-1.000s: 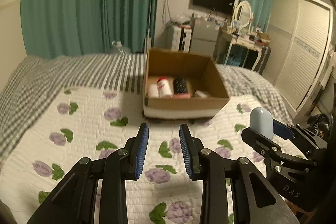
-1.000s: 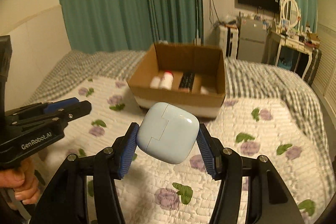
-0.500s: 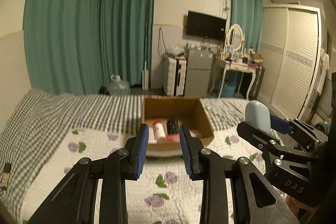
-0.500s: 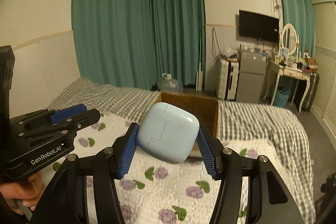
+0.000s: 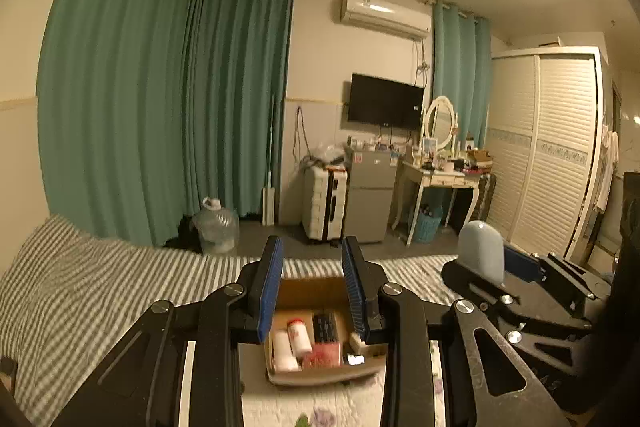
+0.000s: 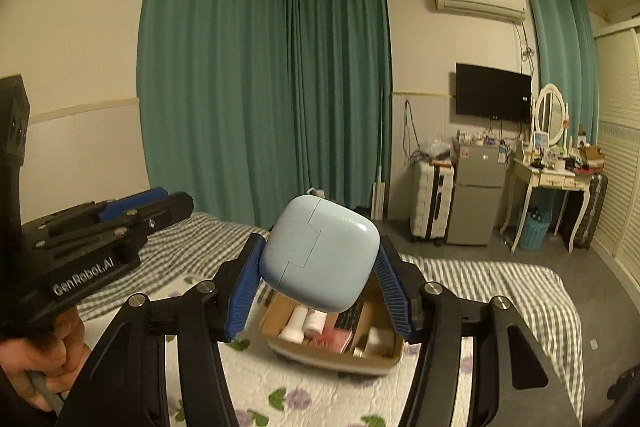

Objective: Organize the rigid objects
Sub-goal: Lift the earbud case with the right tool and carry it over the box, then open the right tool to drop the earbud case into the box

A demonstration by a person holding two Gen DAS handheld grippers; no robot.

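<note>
My right gripper is shut on a pale blue rounded case and holds it up in the air over the bed, above the near side of a cardboard box. The case also shows in the left wrist view. The box holds white bottles, a black item and a red item. My left gripper is open and empty, raised above the box.
The bed has a floral quilt and a grey checked blanket. Beyond it stand green curtains, a water jug, a suitcase, a small fridge, a dressing table and a white wardrobe.
Both grippers have risen and tilted upward, so the box has dropped low in both views. The right gripper still holds the case. The left jaws stay open.
</note>
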